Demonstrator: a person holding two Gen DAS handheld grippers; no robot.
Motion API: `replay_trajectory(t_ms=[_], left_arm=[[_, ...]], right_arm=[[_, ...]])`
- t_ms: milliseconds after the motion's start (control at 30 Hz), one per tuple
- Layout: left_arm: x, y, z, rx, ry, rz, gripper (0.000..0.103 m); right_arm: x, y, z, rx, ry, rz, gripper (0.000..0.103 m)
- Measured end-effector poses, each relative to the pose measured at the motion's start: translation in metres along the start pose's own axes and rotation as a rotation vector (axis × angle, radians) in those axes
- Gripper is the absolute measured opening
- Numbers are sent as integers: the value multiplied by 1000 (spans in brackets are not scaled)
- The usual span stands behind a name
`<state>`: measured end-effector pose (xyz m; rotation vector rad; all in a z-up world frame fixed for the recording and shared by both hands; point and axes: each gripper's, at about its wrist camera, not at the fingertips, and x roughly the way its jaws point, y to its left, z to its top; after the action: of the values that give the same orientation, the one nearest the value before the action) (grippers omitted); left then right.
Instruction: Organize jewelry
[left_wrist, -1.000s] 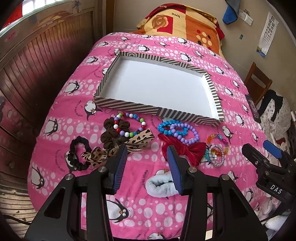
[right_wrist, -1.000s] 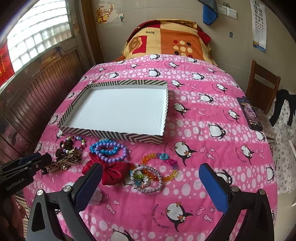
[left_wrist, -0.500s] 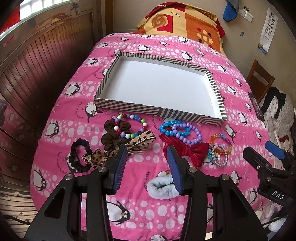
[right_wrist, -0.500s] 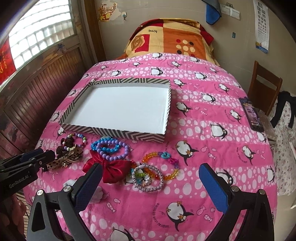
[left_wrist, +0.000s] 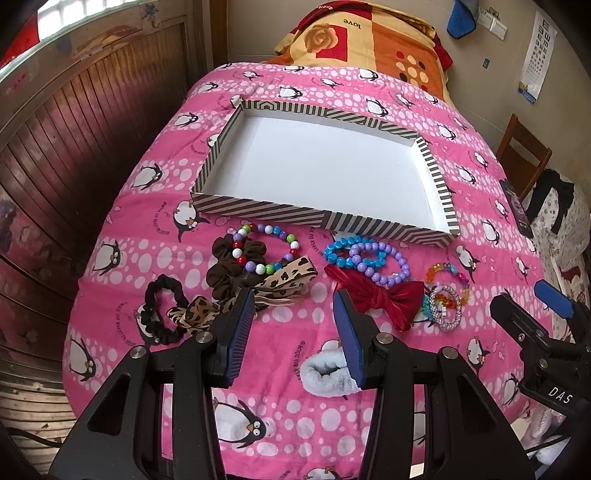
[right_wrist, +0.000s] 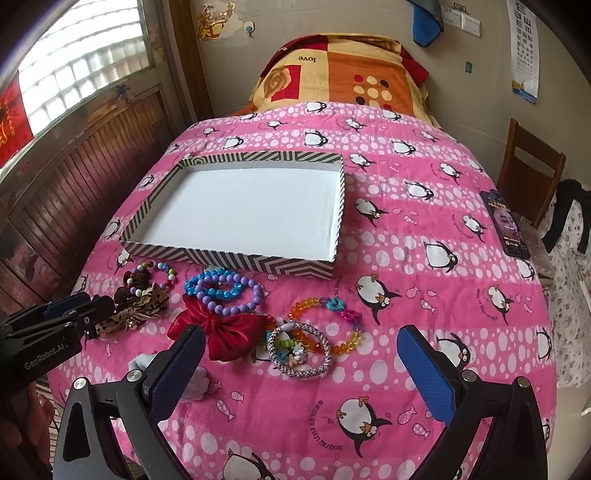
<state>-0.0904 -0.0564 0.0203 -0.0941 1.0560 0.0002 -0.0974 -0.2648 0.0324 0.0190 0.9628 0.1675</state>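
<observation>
An empty striped tray (left_wrist: 258, 212) (right_wrist: 229, 256) lies on the pink penguin blanket. In front of it lie a multicolour bead bracelet (left_wrist: 266, 230), brown scrunchie (left_wrist: 225, 271), black scrunchie (left_wrist: 160, 310), leopard bow (left_wrist: 284, 277), blue and purple bead bracelets (left_wrist: 369, 258) (right_wrist: 225, 290), a red bow (left_wrist: 376, 299) (right_wrist: 225, 328), a silver woven bangle (right_wrist: 299, 349) and an orange bead bracelet (right_wrist: 332, 321). My left gripper (left_wrist: 295, 306) is open and empty above the blanket, just short of the leopard bow. My right gripper (right_wrist: 301, 347) is wide open and empty over the silver bangle.
A white fluffy item (left_wrist: 325, 376) lies by my left gripper's right finger. A phone (right_wrist: 504, 225) lies at the bed's right edge beside a wooden chair (right_wrist: 532, 170). A wood-panelled wall (left_wrist: 74, 147) runs along the left. A pillow (right_wrist: 340, 74) is at the far end.
Both grippers have pulled back and risen slightly, so the tray and jewelry sit a little farther away. Both stay open and nothing on the bed has moved.
</observation>
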Motion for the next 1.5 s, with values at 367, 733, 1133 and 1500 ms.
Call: replay_trajectory(t_ms=[367,733,1133,1500], left_arm=[[-1,11,-1,-16,6,-2,44],[-3,65,-1,-173,45,-15,44],[2,115,6,-306,70,-2,46],[43,80,39,-108,127,-45,50]], right_arm=[[3,6,-4,-4,9,38,103],[8,-4,-9,20,23,42,100],[28,0,-3,17,53,121,77],[62,16,17,6,82,230,47]])
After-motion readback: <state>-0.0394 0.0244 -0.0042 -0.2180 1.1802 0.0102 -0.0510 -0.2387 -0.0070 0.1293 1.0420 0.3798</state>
